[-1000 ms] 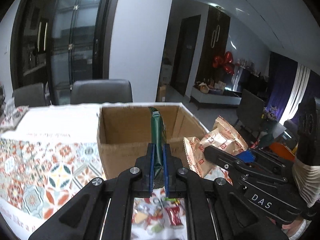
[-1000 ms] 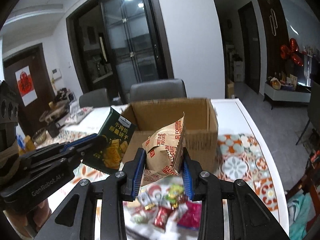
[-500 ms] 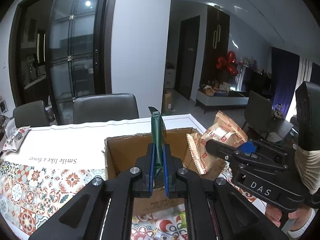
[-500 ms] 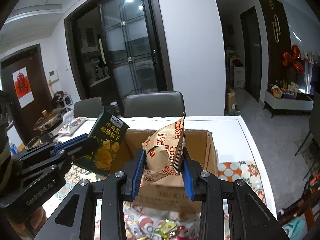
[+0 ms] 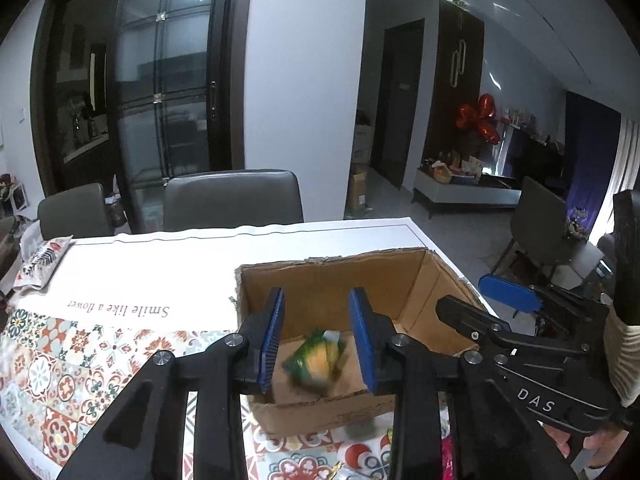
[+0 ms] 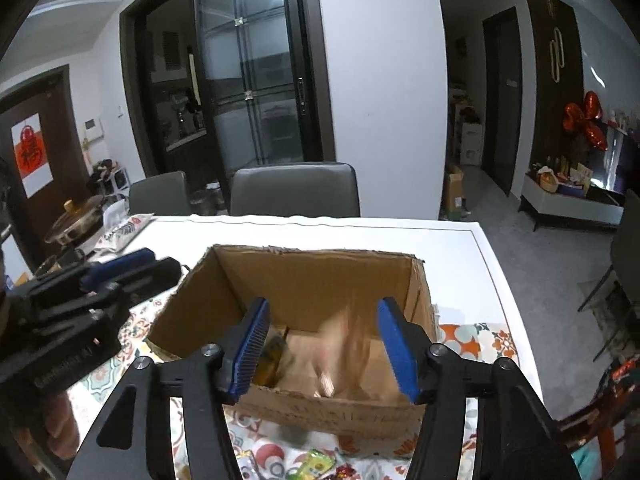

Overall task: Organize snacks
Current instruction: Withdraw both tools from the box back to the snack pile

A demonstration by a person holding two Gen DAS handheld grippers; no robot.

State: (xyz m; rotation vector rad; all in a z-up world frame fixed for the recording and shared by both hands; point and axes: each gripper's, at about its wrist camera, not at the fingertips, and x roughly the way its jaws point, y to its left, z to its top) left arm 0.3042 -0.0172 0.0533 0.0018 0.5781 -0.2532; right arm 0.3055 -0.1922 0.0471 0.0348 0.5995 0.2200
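Observation:
An open cardboard box [image 5: 332, 280] [image 6: 312, 276] stands on the table. My left gripper [image 5: 316, 336] is open above the box's near side; a blurred green biscuit pack [image 5: 318, 362] is falling into the box between its fingers. My right gripper [image 6: 322, 348] is open above the box; a blurred tan fortune-biscuit bag [image 6: 340, 356] is dropping inside. The green pack [image 6: 274, 356] shows at the box's left inside. The right gripper also shows in the left wrist view [image 5: 508, 292], and the left gripper in the right wrist view [image 6: 120, 264].
A patterned cloth [image 5: 60, 364] covers the table [image 6: 460, 248]. Small wrapped sweets [image 6: 316, 464] lie in front of the box. Grey chairs [image 5: 232, 200] stand at the far side. A white snack bag [image 5: 42, 258] lies at the far left.
Both grippers have opened above the box and let go of their packs, which are now dropping into it. Both had moved up and forward over the box.

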